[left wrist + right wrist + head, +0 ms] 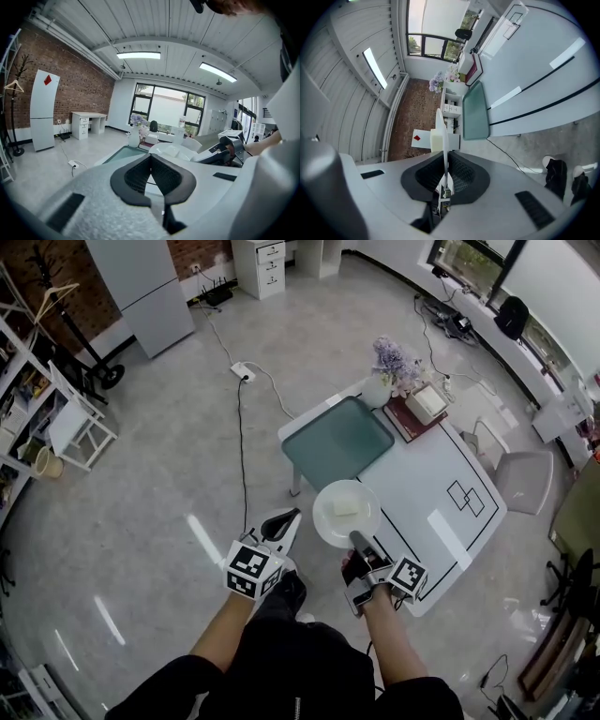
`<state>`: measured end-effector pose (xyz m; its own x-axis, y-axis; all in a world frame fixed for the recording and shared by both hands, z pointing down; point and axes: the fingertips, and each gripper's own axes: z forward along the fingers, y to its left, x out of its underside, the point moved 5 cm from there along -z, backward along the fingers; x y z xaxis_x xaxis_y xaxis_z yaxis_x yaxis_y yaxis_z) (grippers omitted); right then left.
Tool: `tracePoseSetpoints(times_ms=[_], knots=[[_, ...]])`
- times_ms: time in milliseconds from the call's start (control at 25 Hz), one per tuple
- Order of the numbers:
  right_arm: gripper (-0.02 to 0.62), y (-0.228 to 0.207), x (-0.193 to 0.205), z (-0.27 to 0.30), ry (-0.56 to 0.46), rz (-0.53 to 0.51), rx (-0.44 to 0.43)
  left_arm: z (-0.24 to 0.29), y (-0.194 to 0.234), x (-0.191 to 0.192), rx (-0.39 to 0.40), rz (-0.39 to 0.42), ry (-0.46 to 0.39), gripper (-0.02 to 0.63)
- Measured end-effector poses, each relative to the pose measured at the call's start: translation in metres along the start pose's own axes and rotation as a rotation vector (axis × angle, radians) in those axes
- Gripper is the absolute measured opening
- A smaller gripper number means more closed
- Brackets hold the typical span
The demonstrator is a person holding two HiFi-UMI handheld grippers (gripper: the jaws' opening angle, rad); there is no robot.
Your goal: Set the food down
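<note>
A white plate (pixel 347 514) carries a pale yellow block of food (pixel 346 507). My right gripper (pixel 360 543) is shut on the plate's near rim and holds it level in the air, over the near edge of the white table (pixel 441 474). The right gripper view shows the plate edge-on (pixel 440 136) between the jaws of that gripper (pixel 443 180), with the food block (pixel 435 139) beside it. My left gripper (pixel 284 524) hangs shut and empty over the floor, left of the plate. From the left gripper (pixel 151 161), the plate (pixel 172 150) lies ahead.
A green tray (pixel 339 442) lies on the table's left end, just beyond the plate. A vase of flowers (pixel 394 367), books (pixel 412 416) and a small box stand at the far end. A grey chair (pixel 525 479) is at the right. A cable (pixel 242 446) runs across the floor.
</note>
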<state>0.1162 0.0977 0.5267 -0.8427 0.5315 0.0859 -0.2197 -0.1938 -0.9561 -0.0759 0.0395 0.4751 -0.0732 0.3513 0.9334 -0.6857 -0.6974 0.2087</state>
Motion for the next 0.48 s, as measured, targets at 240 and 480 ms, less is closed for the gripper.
tracePoseSetpoints(times_ms=[240, 480], knots=[[0.025, 0.001, -0.011, 0.031, -0.011, -0.019, 0.064, 0.021, 0.036, -0.005, 0.022, 0.000, 0.006, 0.006], [0.025, 0.004, -0.015, 0.054, -0.032, 0.000, 0.056, 0.037, 0.056, -0.008, 0.048, -0.007, 0.012, 0.006]])
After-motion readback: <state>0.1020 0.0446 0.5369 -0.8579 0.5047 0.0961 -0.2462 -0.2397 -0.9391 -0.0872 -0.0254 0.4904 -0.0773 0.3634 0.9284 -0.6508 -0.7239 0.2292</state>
